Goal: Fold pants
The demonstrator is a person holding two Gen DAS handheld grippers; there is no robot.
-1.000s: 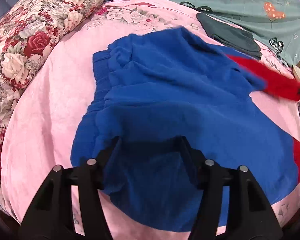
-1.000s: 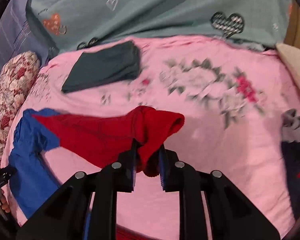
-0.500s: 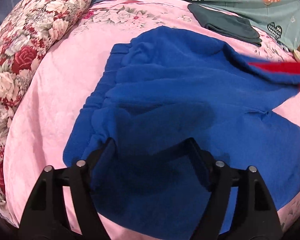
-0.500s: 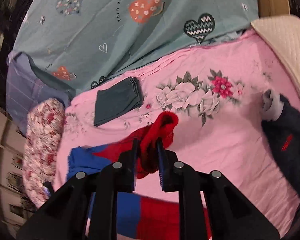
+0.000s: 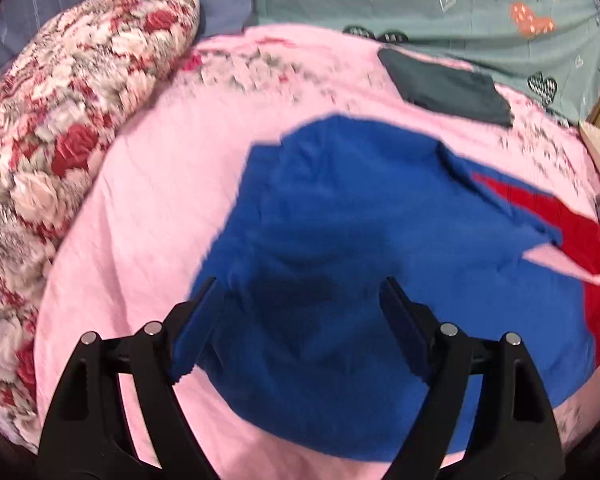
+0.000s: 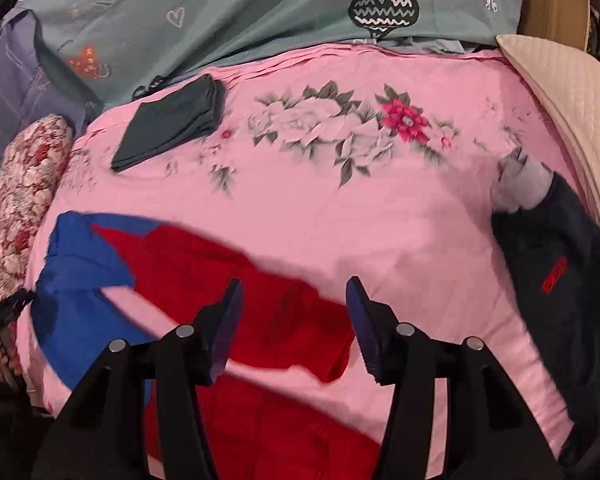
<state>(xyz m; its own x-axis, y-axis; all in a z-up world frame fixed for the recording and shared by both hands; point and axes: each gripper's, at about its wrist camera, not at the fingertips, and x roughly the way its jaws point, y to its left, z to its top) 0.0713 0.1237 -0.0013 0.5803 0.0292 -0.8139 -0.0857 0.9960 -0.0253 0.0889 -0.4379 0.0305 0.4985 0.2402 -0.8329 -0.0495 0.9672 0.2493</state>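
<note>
Broadly spread across both views: pink bedspread (image 6: 400, 220) with a grey-and-pink flower print, on a bed. Along the top edge, teal sheet (image 6: 260, 12) with heart prints. At upper left of the left wrist view, floral pillow (image 5: 60, 120) in red and cream roses. Filling the centre and right of that view, blue-and-red pants (image 5: 360, 240), lying spread on the bedspread, blue body in the middle, red leg ends toward the right edge; in the right wrist view, the same pants at lower left, one red leg running across to bottom centre. At right edge of the right wrist view, dark navy garment (image 6: 560, 280) with a small red mark, cream quilted cushion (image 6: 560, 92) above it. Toward upper centre, folded dark grey cloth (image 6: 172, 124), well apart from the pants. Left claw (image 5: 298, 292) wide open above the blue fabric, gripping nothing. Right claw (image 6: 294, 292) just sprung apart, red leg below and released.
</note>
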